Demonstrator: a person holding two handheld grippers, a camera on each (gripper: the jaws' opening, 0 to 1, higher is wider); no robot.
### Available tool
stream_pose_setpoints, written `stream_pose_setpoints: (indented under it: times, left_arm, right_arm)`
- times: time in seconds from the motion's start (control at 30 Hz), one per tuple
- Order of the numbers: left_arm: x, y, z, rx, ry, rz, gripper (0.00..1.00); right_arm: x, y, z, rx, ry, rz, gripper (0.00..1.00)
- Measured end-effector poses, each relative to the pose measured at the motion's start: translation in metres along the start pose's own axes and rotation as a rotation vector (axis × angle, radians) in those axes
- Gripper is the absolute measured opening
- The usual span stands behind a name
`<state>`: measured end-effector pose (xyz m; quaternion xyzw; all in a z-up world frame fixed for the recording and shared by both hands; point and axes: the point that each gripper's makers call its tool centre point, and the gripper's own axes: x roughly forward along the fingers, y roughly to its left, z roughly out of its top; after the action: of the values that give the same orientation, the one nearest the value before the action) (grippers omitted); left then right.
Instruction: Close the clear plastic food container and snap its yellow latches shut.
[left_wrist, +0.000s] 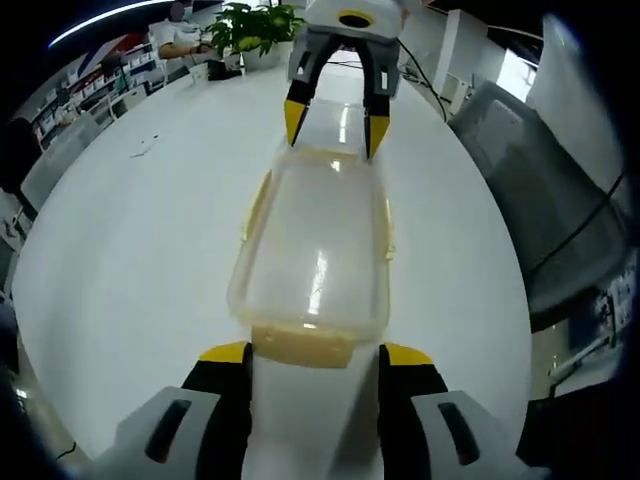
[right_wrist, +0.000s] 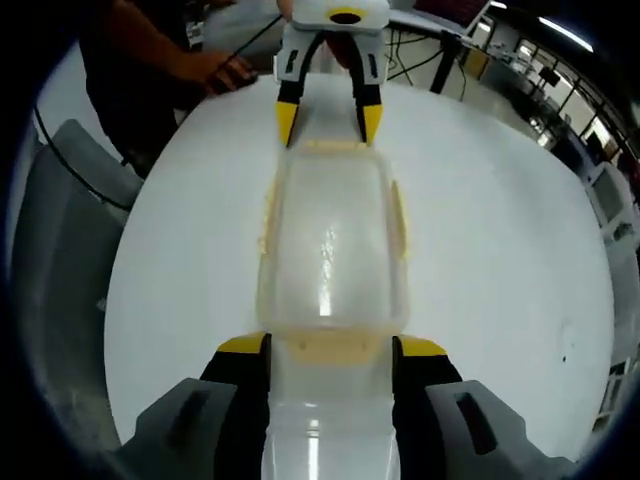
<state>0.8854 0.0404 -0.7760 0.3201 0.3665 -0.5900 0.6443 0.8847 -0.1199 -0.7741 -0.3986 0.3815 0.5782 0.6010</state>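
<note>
Container (left_wrist: 315, 250) lies between both claws; plant (left_wrist: 255, 25) stands beyond.

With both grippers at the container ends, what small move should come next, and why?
Probably press the left gripper and right gripper down on the yellow end latches. The lid already lies on the container, both grippers are open and straddle its opposite ends, and the latches look unsnapped.

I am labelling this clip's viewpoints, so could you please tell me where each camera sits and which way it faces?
Left gripper view: rides on the left tool, looking along its jaws over the clear container at the right tool opposite.
Right gripper view: rides on the right tool, facing back across the container at the left tool; a person's arm beyond.
Shared: container, white table, both tools, facing each other.
</note>
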Motion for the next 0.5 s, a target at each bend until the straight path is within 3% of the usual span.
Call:
stream_pose_setpoints:
  times: [0.1,0.5]
  left_arm:
    - [0.000,0.003,0.001,0.001,-0.007,0.002,0.43]
    - [0.003,0.010,0.001,0.038,-0.024,0.022,0.37]
  right_arm:
    - [0.003,0.000,-0.006,-0.019,0.030,-0.004,0.46]
    - [0.009,-0.001,-0.008,-0.008,0.038,0.008,0.42]
